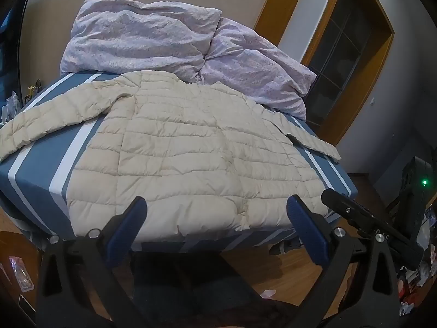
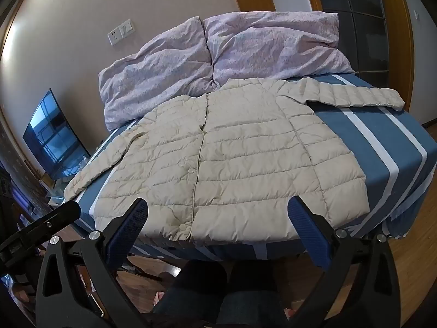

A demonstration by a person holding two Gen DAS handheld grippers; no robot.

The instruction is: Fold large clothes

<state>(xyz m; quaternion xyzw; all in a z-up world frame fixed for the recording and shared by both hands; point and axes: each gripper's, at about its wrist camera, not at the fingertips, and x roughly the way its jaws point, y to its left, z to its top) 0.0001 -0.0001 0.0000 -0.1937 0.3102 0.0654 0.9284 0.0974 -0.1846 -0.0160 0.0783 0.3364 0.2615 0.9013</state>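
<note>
Left wrist view shows me the jacket [image 1: 185, 150] spread flat on the bed [image 1: 35, 169], front up, hem at the near edge, collar against the duvet [image 1: 142, 38] at the far end. One sleeve [image 1: 46, 123] reaches out left of the jacket body, the other sleeve [image 1: 311, 139] lies out to its right. Nothing is folded yet, so I judge the step in hand is the first fold.

To do it well, I would bring each sleeve across the jacket body first, gripping near the cuff and laying it flat so the puffy quilting traps no air or bunches. Then I would take the hem at both corners and carry it up toward the collar evenly, keeping the two sides level.

Left tongs [image 1: 215, 213] stand fully apart, hovering just short of the hem, holding and touching nothing. Right tongs [image 2: 217, 213] are likewise wide apart and empty, near the hem beside the snap placket [image 2: 200, 142].
</note>
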